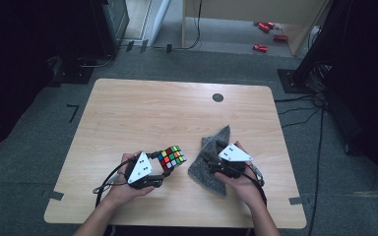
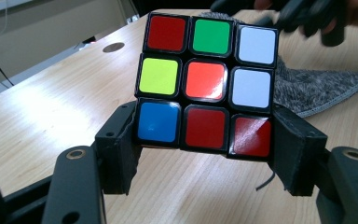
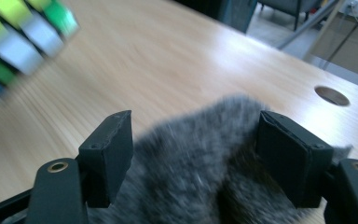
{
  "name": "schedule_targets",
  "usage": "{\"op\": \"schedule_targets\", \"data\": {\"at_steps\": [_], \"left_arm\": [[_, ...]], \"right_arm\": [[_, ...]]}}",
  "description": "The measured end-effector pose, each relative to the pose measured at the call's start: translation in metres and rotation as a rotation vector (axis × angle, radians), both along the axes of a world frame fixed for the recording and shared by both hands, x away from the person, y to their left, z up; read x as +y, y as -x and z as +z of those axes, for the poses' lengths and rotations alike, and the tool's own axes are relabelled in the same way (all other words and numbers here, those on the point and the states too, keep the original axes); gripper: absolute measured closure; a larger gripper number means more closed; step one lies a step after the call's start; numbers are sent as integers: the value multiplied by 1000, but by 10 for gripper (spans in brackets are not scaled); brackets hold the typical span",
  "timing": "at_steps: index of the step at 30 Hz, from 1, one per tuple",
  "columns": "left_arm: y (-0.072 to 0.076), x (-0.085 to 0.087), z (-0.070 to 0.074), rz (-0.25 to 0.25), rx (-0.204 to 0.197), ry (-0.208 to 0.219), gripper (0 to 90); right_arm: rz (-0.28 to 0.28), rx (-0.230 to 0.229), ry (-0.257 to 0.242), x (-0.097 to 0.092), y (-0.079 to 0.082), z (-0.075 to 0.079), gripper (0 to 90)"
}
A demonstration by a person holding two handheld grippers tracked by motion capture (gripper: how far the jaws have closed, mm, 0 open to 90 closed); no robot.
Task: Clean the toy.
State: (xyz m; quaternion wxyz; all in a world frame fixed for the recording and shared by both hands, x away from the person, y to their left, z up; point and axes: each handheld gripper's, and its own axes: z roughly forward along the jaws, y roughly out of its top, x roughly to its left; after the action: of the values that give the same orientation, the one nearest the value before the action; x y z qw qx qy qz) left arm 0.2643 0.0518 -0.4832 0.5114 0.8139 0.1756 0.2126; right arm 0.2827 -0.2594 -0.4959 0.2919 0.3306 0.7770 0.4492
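At lower centre of the high view, the left gripper (image 1: 163, 166) clamped the cube (image 1: 172, 157) while the right gripper (image 3: 193, 154) stood unclenched over the grey cloth (image 3: 200, 182), suggesting wiping came next, which called for pinching that cloth.

- The table (image 1: 128, 113) stands on the floor (image 1: 39, 118), its far half bare.
- The puzzle cube (image 1: 172, 157) sits near the table's front edge, a little left of the middle, between the jaws of the left gripper (image 1: 163, 168).
- In the left gripper view, that cube (image 2: 207, 84) is raised above the tabletop, with the cloth (image 2: 317, 91) behind it and to the right.
- The cloth (image 1: 211, 155) lies on the table just right of the cube, apart from it.
- The right gripper (image 1: 207, 160) rests over the cloth's near part, jaws either side of a fold (image 3: 200, 154).
- A round hole (image 1: 218, 97) lies in the tabletop near the far edge, right of centre, well behind the cloth.
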Motion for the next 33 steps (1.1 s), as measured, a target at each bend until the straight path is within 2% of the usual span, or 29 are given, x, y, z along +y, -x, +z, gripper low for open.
{"op": "schedule_targets", "data": {"at_steps": [3, 6, 9, 12, 14, 17, 20, 22, 26, 31, 33], "left_arm": [[0, 0, 0, -5, 6, 4, 349], [0, 0, 0, -7, 11, 8, 349], [-1, 1, 1, -3, 16, 14, 349], [-2, 3, 2, 3, 21, 22, 349], [-2, 3, 3, 6, 22, 24, 349], [-3, 4, 3, 11, 25, 26, 349], [-3, 5, 3, 12, 32, 25, 349], [-4, 6, 3, 15, 34, 25, 349], [-5, 9, 3, 22, 39, 29, 349], [-7, 12, 5, 26, 49, 41, 349], [-7, 13, 5, 26, 53, 44, 349]], "right_arm": [[-4, 24, 39, 1, -6, -10, 244], [-13, 62, 54, 1, -11, -16, 256], [-36, 143, 66, 1, -11, -21, 381], [-97, 194, 5, -2, -9, -20, 520], [-143, 202, -44, -4, -7, -19, 599], [-202, 202, -66, -4, -2, -17, 655], [-238, 217, -98, 2, 3, -15, 630], [-209, 212, -114, 11, 7, -13, 542], [-76, 163, -146, 26, 13, -4, 341], [-10, 51, -122, 18, 14, 13, 257], [34, 34, -97, 13, 13, 16, 239]]}}
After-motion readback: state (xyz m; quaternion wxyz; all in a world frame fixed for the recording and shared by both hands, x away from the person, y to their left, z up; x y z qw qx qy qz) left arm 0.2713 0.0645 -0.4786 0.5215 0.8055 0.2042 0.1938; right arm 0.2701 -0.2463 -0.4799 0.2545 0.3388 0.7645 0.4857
